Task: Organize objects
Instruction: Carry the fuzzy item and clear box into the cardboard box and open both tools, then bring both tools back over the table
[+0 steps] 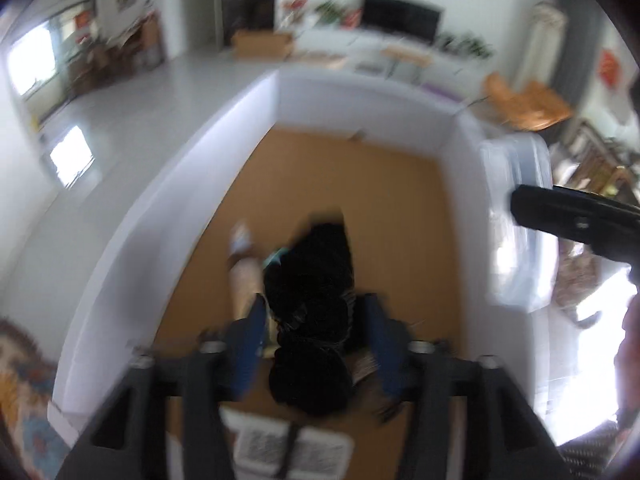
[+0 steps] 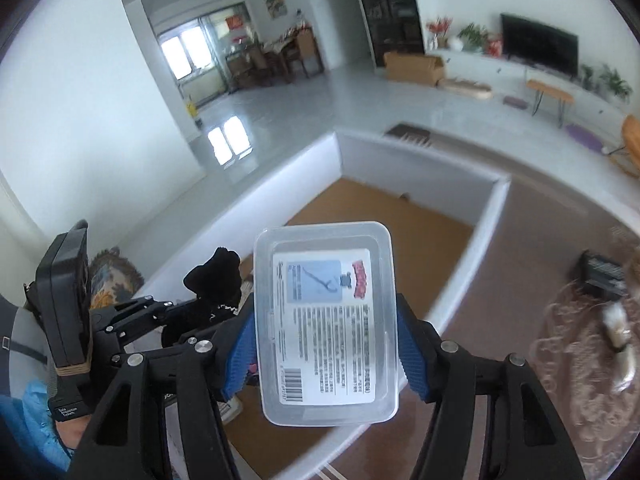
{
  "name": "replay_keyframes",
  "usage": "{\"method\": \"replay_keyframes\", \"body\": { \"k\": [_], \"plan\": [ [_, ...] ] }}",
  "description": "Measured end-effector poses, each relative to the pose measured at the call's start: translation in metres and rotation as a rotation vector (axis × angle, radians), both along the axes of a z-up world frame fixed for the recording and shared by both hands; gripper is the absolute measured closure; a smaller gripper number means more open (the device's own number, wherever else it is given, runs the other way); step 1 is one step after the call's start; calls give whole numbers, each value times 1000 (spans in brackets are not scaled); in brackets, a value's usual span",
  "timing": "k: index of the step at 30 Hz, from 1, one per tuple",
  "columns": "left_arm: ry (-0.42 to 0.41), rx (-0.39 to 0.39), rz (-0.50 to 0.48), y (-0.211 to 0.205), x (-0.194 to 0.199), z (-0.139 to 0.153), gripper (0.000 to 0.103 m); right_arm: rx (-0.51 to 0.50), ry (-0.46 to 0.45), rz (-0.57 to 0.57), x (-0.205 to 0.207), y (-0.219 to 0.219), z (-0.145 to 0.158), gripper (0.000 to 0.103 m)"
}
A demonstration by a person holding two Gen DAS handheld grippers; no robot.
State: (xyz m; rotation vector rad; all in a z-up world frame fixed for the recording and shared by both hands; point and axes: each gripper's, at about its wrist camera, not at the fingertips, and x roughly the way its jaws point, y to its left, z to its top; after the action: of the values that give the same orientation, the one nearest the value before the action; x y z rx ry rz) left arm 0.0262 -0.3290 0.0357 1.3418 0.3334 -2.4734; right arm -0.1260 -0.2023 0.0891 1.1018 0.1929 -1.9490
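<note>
A bright living room with pale glossy floor lies behind, with a television (image 2: 540, 50) at about 1 o'clock in the right wrist view and a cardboard box (image 2: 414, 66) on the floor near the wall. Close below both cameras stands a large white-walled box (image 2: 486, 216) with a brown bottom, open at the top; I judge it is the place where the objects are collected. The right claw (image 2: 326, 354) is clamped on a clear plastic container (image 2: 326, 320) with a printed label on its lid, the blue pads pressing its two long sides, so the container is carried flat with the label facing the camera. It hangs above the near wall of the white box, at about 6 o'clock from the box middle. The left claw (image 1: 316, 344) has a black fuzzy thing (image 1: 312, 304), maybe a sock or a soft toy, between its blue pads; the picture is blurred, and I cannot tell if the pads really press it or only stand beside it. In the right wrist view the same black thing stands out from the left claw at 9 o'clock, over the left wall of the box. Some small light things (image 1: 242, 240) lie on the brown bottom, too blurred to name. To the right of the box is a brown patterned carpet (image 2: 580, 360). Probably both things are being brought over the box for sorting.
</note>
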Motion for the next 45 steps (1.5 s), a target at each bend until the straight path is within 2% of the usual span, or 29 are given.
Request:
{"method": "replay_keyframes", "body": {
  "k": [2, 3, 4, 5, 6, 8, 11, 13, 18, 24, 27, 37, 39, 45],
  "plan": [
    [4, 32, 23, -4, 0, -2, 41, -5, -27, -16, -2, -1, -12, 36],
    [23, 33, 23, 2, -2, 0, 36, -20, -22, -33, -1, 7, -14, 35],
    [38, 17, 25, 6, -3, 3, 29, -33, -13, -46, -1, 15, -14, 32],
    [44, -3, 22, 11, -5, 5, 27, -47, 2, -67, 0, 26, -11, 24],
    [49, -21, 11, 16, -5, 6, 27, -65, 25, -98, 2, 42, -8, 16],
    [59, -52, -34, 31, -14, 9, 27, -92, 68, -166, 1, 76, -4, 9],
    [71, -71, -105, 64, -27, 15, 27, -99, 102, -278, 1, 133, -10, 7],
    [77, -72, -141, 78, -32, 21, 27, -57, 107, -372, -3, 177, -29, 7],
    [109, -100, -228, 123, -37, 32, 27, 106, 50, -559, -10, 275, -91, 7],
    [119, -141, -311, 165, -42, 40, 27, 184, 33, -668, 2, 347, -130, 7],
    [131, -153, -331, 179, -40, 45, 27, 188, 31, -694, 3, 363, -133, 7],
    [143, -218, -376, 212, -40, 49, 27, 234, 65, -713, -6, 366, -141, 6],
    [139, -222, -385, 217, -41, 48, 27, 250, 77, -708, -4, 365, -142, 2],
    [146, -252, -413, 234, -42, 47, 27, 273, 83, -707, -4, 363, -144, 0]
  ]
}}
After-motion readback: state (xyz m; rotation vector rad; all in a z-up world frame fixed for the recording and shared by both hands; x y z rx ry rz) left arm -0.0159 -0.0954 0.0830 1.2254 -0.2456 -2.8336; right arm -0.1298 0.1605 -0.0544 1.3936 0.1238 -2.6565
